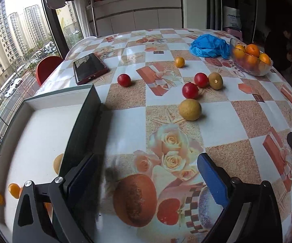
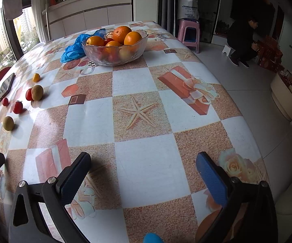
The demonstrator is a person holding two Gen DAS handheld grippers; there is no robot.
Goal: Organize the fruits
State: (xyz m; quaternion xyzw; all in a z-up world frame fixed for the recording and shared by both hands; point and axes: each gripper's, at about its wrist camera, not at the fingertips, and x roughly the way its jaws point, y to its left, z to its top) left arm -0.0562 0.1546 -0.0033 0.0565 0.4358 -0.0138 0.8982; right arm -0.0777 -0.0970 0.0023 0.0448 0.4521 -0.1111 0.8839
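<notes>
Loose fruit lies mid-table in the left wrist view: a yellow-green fruit point(image 1: 190, 109), three red tomatoes point(image 1: 190, 90) point(image 1: 201, 79) point(image 1: 124, 80), a kiwi point(image 1: 215, 80) and a small orange fruit point(image 1: 179, 62). A white box point(image 1: 44, 133) at the left holds small orange fruits point(image 1: 14, 190). My left gripper point(image 1: 146, 180) is open and empty, its left finger beside the box's dark wall. A glass bowl point(image 2: 115, 57) of oranges stands at the far side. My right gripper point(image 2: 144, 180) is open over bare tablecloth, nothing between its fingers.
A phone point(image 1: 89, 67) lies near the far left edge, beside a red chair point(image 1: 46, 68). A crumpled blue bag point(image 2: 74, 49) sits by the bowl. The table's right edge drops to a tiled floor with a pink stool point(image 2: 189, 33); a person point(image 2: 242, 40) crouches far right.
</notes>
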